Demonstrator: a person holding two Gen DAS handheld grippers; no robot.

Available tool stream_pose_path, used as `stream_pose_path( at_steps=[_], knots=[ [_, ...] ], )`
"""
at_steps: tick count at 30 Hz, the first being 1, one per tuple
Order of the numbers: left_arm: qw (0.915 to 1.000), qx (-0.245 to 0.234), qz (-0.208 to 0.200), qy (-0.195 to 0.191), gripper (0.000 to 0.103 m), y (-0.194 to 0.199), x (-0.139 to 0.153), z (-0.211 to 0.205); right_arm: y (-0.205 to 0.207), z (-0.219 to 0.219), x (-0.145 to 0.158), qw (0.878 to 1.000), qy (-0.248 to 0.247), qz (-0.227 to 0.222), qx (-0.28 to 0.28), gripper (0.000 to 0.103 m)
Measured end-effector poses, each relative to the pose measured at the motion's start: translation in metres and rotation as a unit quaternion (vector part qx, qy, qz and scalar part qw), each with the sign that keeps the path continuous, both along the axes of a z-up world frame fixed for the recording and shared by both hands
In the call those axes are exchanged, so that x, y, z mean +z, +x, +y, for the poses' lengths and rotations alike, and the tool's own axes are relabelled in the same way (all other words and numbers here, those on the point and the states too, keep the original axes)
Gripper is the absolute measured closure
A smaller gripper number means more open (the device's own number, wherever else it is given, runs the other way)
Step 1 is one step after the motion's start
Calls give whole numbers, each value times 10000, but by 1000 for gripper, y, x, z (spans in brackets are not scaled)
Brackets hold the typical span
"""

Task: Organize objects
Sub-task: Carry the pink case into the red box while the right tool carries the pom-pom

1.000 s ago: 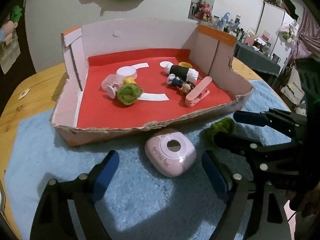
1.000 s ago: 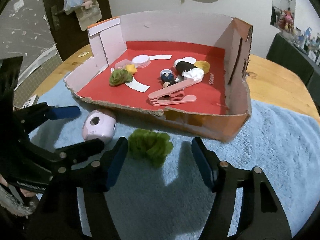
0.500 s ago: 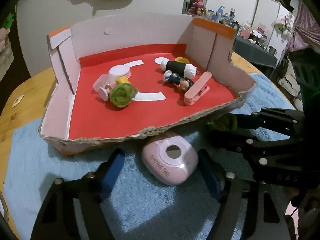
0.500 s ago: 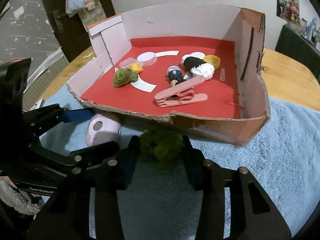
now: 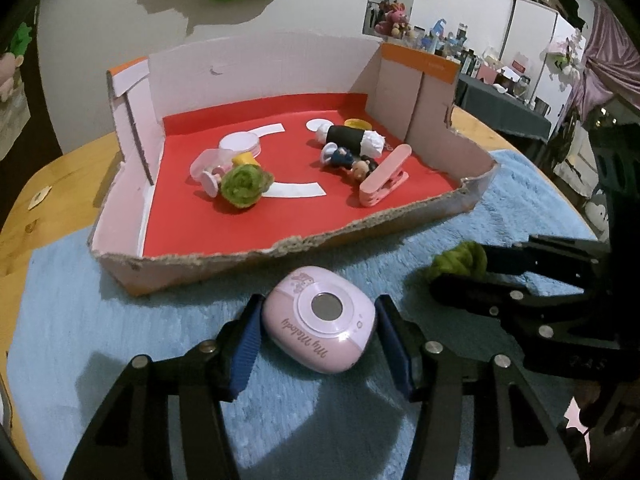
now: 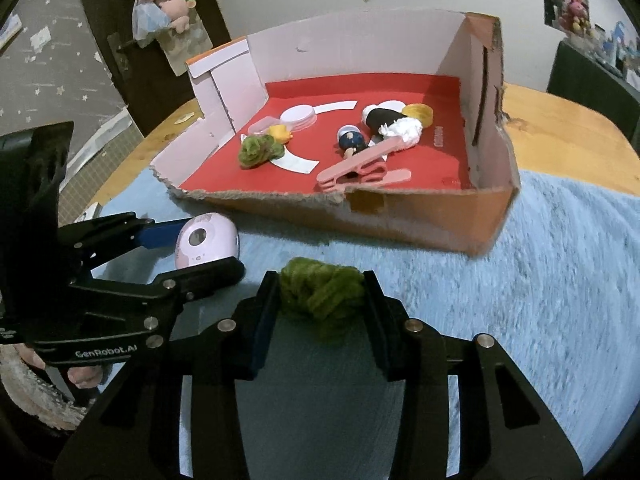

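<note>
My left gripper [image 5: 318, 332] is shut on a pink My Melody case [image 5: 320, 322], which rests on the blue fluffy mat [image 5: 100, 320] in front of the box; the case also shows in the right wrist view [image 6: 206, 242]. My right gripper [image 6: 320, 300] is shut on a green yarn ball [image 6: 320, 292], seen also in the left wrist view [image 5: 460, 260]. The torn cardboard box [image 5: 432, 92] with a red floor stands just beyond, also in the right wrist view [image 6: 492, 184].
In the box lie another green yarn ball [image 5: 244, 186], a pink clip [image 5: 384, 180], a small figure [image 5: 352, 158], a black and white roll [image 5: 354, 138], round lids [image 5: 240, 144] and paper strips. The wooden table [image 5: 52, 184] surrounds the mat.
Both grippers moved forward and closed, the left on the pink case and the right on the green yarn ball. Both were open and short of them a second ago.
</note>
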State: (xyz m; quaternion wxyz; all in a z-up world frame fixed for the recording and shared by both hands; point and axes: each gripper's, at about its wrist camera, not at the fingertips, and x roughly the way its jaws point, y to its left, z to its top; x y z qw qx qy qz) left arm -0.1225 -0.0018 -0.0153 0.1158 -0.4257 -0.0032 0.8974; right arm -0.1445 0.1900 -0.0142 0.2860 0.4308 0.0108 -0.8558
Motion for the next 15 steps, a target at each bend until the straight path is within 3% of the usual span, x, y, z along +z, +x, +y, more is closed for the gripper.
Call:
stream_pose_path(
  at_steps=[15],
  knots=[
    [9990,337,169,236,46,29,6,-6,42,7,13,9986,-337,310,-268,64]
  ],
)
